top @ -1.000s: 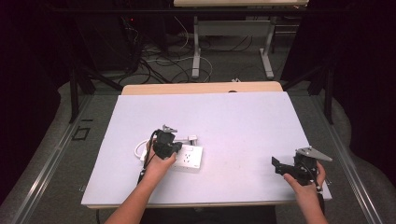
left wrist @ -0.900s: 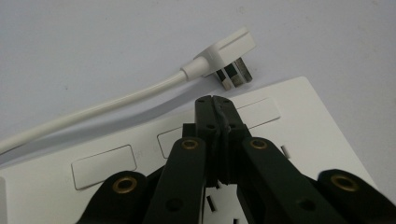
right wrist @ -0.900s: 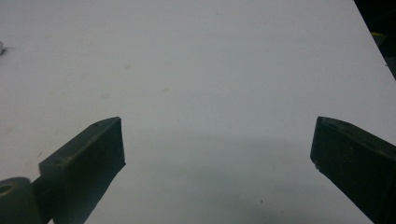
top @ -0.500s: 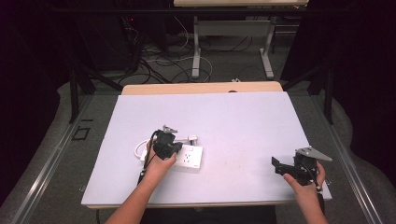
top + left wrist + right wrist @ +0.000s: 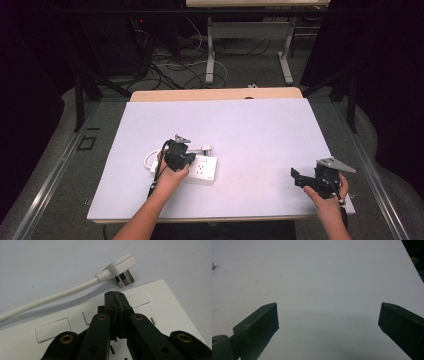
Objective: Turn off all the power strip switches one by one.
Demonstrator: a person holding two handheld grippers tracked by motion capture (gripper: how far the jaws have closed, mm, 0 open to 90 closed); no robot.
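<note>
Pressing down on the white power strip [image 5: 192, 169] is what my left gripper [image 5: 115, 295] does now, or so it looks to me. Its jaws are shut tight together, with nothing between them. The joined tips rest on the top face of the strip, right by one of the flat white switches [image 5: 137, 299]. I think I keep them closed so they work like one finger that can push a switch or hold the strip down.

The power strip lies flat on the table [image 5: 260, 130], on the left side and close to my edge. Its white plug [image 5: 120, 269] is not in any socket. It lies on the table just past the strip's far edge, with its metal pins turned toward the strip. The white cable [image 5: 50, 299] runs away from the plug along that far edge. I guess the plug is left there so it is easy to pick up.

My right gripper [image 5: 311, 181] waits well apart, near the right corner of the table. Its jaws are wide open and hold nothing. They touch nothing either, and bare white table lies between them. I think that hand is kept ready for the plug.
</note>
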